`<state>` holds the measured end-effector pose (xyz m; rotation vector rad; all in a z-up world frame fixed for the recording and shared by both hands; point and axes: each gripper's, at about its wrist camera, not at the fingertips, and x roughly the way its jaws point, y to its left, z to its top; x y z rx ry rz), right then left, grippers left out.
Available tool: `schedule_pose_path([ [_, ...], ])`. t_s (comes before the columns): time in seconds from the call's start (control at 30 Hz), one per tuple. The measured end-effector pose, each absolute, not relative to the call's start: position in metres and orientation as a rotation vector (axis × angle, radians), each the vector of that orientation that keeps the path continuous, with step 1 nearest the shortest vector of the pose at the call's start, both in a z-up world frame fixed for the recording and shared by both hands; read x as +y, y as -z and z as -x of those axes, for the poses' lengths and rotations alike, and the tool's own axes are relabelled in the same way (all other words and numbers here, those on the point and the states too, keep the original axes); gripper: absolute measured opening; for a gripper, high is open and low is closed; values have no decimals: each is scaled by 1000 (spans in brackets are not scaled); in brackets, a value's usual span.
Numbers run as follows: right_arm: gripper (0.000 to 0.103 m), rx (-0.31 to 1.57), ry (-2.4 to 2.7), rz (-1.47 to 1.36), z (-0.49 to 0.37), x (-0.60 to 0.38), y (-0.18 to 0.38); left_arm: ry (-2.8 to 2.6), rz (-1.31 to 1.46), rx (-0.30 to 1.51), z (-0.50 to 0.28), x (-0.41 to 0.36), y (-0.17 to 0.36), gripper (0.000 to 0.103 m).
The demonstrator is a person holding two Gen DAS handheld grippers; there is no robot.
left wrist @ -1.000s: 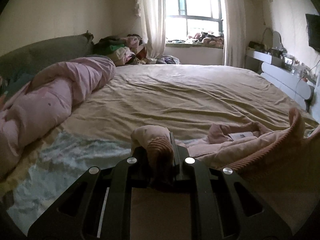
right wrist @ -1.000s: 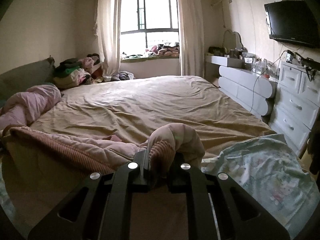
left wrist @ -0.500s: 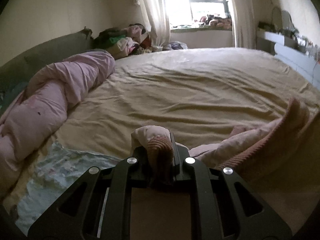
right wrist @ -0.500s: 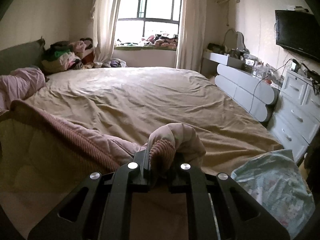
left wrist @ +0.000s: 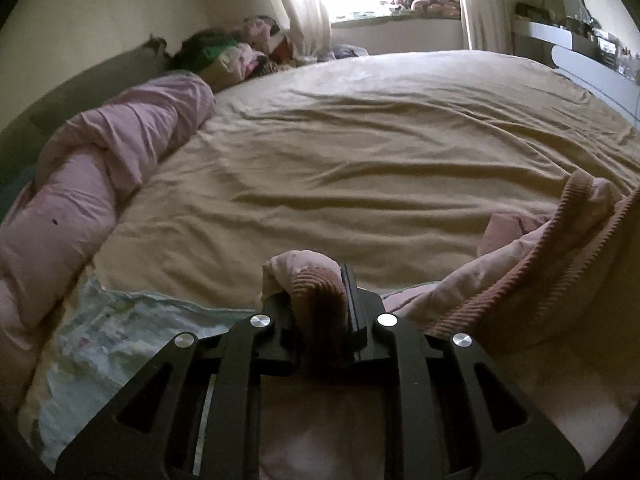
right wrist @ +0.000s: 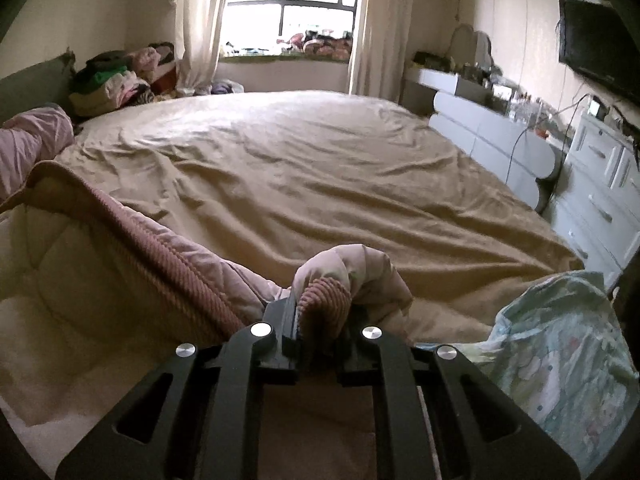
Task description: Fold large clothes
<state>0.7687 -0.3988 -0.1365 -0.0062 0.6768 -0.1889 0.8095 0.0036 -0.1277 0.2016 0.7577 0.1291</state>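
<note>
A large pink padded garment with a ribbed corduroy hem [left wrist: 532, 264] hangs between my two grippers above the near edge of the bed. My left gripper [left wrist: 320, 300] is shut on one corner of the hem. My right gripper [right wrist: 320, 312] is shut on the other corner. In the right wrist view the garment [right wrist: 120, 264] stretches away to the left, its pale quilted lining facing me. The garment's lower part is hidden below both views.
A wide bed with a tan sheet [left wrist: 360, 152] lies ahead. A rolled pink duvet [left wrist: 100, 184] lies along its left side. A pale patterned cloth [right wrist: 560, 360] lies at the near edge. A clothes pile [right wrist: 116, 80] sits far left; white drawers [right wrist: 600, 184] stand on the right.
Both grippers have moved forward over the bed while still holding the garment. The garment's stretched edge has risen and fills more of each view.
</note>
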Motion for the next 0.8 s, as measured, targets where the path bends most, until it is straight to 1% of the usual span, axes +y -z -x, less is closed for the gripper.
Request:
schedule_pose_path([
  [0.1, 16, 682, 160, -58, -768, -410, 133, -88, -130, 754, -806, 14, 118, 18],
  [0.17, 20, 675, 138, -152, -765, -421, 126, -42, -42, 764, -806, 26, 112, 24],
  [0.2, 24, 672, 126, -194, -764, -426, 121, -3, 52, 764, -805, 40, 105, 31],
  [0.23, 26, 677, 116, -216, -763, -428, 117, 26, 119, 756, -804, 49, 99, 44],
  [0.27, 31, 681, 99, -241, -763, -431, 112, 50, 181, 736, -801, 58, 93, 56],
  [0.3, 40, 669, 78, -263, -761, -434, 105, -9, 198, 688, -795, 68, 81, 93],
  [0.33, 47, 654, 67, -276, -759, -435, 100, -112, 172, 613, -787, 76, 67, 94],
  [0.37, 96, 622, 50, -293, -755, -438, 92, -122, 170, 573, -782, 81, 58, 94],
  [0.4, 99, 574, 54, -298, -751, -440, 83, -102, 191, 553, -780, 89, 48, 94],
  [0.5, 99, 485, 153, -224, -742, -439, 64, -111, 185, 521, -771, 98, 31, 94],
  [0.57, 99, 446, 130, -229, -733, -436, 54, -89, 179, 493, -762, 98, 24, 94],
  [0.7, 99, 454, 61, -216, -709, -414, 50, -62, 181, 448, -726, 77, 25, 94],
  [0.8, 99, 494, 47, -194, -684, -395, 53, -103, 109, 426, -695, 51, 32, 94],
])
